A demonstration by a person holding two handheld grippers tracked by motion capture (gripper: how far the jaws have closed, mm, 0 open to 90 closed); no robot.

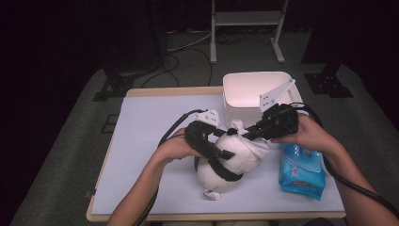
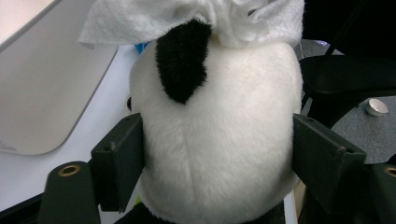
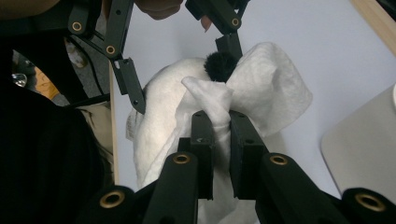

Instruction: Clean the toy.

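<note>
A white plush panda (image 1: pixel 214 181) with black ears lies on the pale table (image 1: pixel 146 141). My left gripper (image 1: pixel 233 165) straddles its head, and in the left gripper view the two pads (image 2: pixel 119 158) sit against both sides of the white fur (image 2: pixel 219 116). A white wipe (image 1: pixel 256 147) is draped over the top of the head, beside a black ear (image 2: pixel 182 60). My right gripper (image 3: pixel 222 126) is shut on a bunched fold of that wipe (image 3: pixel 271 88). In the right gripper view the left gripper (image 3: pixel 182 74) reaches around the panda (image 3: pixel 159 102) from the far side.
A white open bin (image 1: pixel 249 89) stands at the table's back edge, just behind the right hand. A blue pack of wipes (image 1: pixel 301 172) lies at the front right. The bin's wall (image 2: pixel 42 93) is close on the left in the left gripper view.
</note>
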